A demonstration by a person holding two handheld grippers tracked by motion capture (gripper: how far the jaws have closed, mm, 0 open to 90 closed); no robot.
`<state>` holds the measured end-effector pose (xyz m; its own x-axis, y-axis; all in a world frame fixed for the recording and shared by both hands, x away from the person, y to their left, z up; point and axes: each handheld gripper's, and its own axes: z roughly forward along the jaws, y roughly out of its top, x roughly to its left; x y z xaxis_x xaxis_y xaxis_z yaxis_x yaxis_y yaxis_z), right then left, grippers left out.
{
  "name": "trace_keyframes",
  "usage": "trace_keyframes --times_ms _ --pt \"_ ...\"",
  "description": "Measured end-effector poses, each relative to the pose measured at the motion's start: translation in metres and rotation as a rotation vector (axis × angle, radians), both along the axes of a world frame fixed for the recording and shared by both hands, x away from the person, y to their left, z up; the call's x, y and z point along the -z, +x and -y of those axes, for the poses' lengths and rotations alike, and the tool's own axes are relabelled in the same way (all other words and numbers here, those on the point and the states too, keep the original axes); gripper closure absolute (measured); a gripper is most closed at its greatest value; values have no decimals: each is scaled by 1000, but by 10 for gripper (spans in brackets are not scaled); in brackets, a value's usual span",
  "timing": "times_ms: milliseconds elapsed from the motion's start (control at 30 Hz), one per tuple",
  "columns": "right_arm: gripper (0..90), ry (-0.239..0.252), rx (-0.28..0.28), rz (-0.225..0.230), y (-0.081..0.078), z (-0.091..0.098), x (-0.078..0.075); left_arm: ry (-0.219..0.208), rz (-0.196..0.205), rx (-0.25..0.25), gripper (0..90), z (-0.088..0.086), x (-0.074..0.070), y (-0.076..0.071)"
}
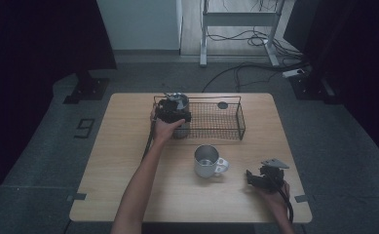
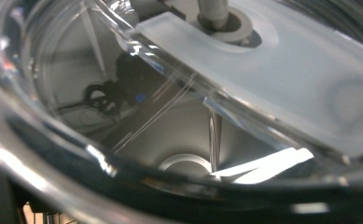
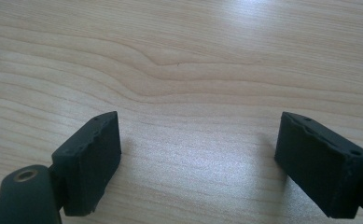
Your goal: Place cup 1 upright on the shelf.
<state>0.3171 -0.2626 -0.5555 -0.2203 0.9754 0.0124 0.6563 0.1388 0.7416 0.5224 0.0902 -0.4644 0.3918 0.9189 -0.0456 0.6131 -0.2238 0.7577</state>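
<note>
A shiny metal cup [image 1: 181,128] stands at the left end of a black wire basket [image 1: 226,135] at the back of the wooden table. My left gripper [image 1: 173,111] sits on top of this cup, gripping at its rim. The left gripper view looks straight down into the cup's polished inside [image 2: 179,140] from very close, and the jaws themselves are hidden there. A second metal mug [image 1: 207,161] with a handle stands upright in the middle of the table. My right gripper [image 1: 255,179] rests low near the front right corner, open [image 3: 198,158] over bare wood, holding nothing.
A small dark round object [image 1: 222,105] lies near the basket's far side. The table [image 1: 128,185] has free wood at the front left and along the right edge. Desk legs and cables lie on the floor beyond the table.
</note>
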Motion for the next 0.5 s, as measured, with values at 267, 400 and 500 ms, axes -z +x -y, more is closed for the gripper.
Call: trace_keyframes --times_ms 267,400,500 --pt "138 0 0 0 0 0 0 3 22 7 33 0 4 -6" --pt "139 0 0 0 0 0 0 -7 29 1 31 -2 6 -8" --pt "139 0 0 0 0 0 0 6 30 4 31 -1 7 -9"
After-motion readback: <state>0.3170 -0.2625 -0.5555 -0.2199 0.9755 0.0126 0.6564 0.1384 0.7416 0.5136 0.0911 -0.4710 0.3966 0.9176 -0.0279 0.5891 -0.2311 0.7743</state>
